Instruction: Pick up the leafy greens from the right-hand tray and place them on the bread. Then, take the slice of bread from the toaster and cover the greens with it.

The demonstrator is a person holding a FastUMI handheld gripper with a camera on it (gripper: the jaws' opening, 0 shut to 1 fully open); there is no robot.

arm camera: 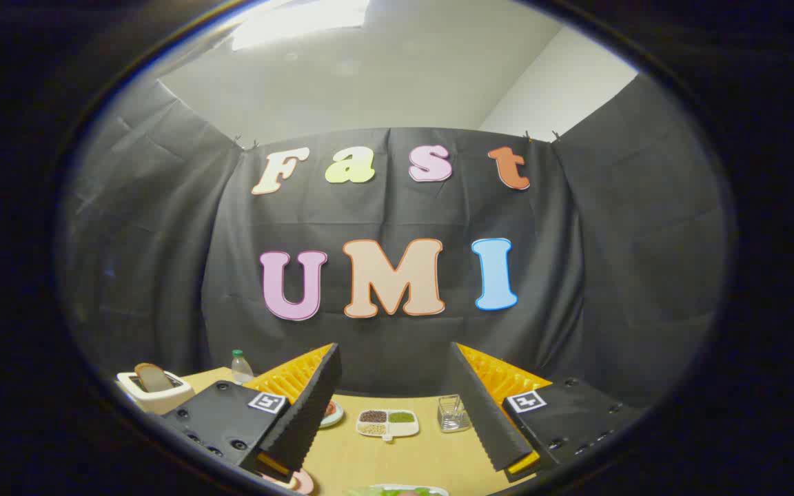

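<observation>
My gripper (394, 358) is open and held above the wooden table (369, 461), with nothing between its fingers. A white toaster (152, 394) stands beyond the left finger, and a brown slice of bread (151, 376) sticks up out of its slot. Close below the fingers, the rim of a white tray (438, 490) shows with leafy greens (397, 492) on it. The edge of a pinkish plate (302, 481) peeks out under the left finger; what lies on it is hidden.
Beyond the fingers on the table are a white divided dish (388, 423) with brown and green fillings, a small clear glass container (452, 414), a plate (331, 413) partly behind the left finger, and a small bottle (240, 367) near the toaster.
</observation>
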